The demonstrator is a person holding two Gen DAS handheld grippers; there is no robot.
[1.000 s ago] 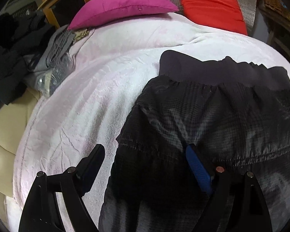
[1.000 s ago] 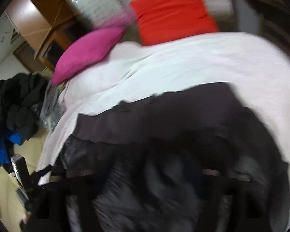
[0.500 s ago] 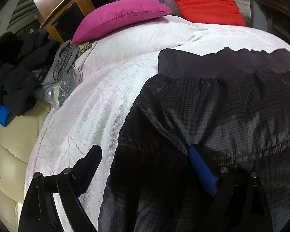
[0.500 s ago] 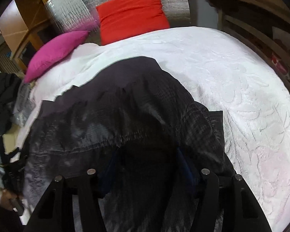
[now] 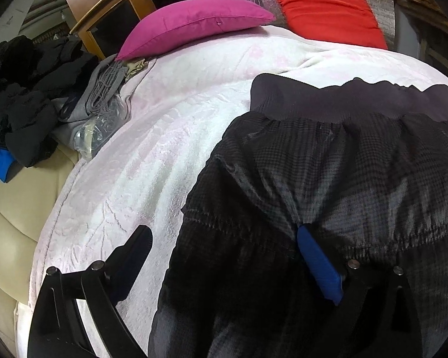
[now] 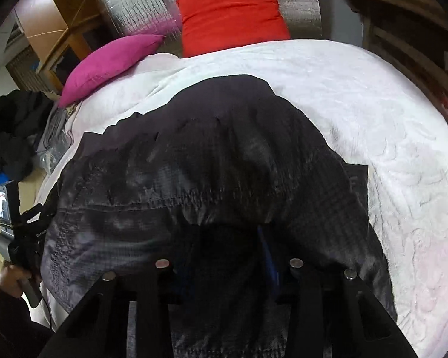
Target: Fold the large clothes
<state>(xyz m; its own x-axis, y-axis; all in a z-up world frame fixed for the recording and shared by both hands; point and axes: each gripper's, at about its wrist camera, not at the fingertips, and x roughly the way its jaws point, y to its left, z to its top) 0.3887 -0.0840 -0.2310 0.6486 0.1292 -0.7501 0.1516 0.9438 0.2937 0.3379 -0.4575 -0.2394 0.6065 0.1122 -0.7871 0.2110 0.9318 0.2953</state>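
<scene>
Clearly the left tool (image 5: pixel 224 256) gapes wide over the dark garment (image 5: pixel 328 179).

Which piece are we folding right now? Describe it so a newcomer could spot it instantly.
Start at the white bedspread covering the bed. Spread on its near half, below the magenta pillow and red pillow, is the dark checked garment. Unlike the crumpled black clothes heap off the bed's left side, it has a plain ribbed band along its far edge.

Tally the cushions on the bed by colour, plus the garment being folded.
Magenta cushion: 1
Red cushion: 1
Dark checked garment: 1
Total: 3
</scene>
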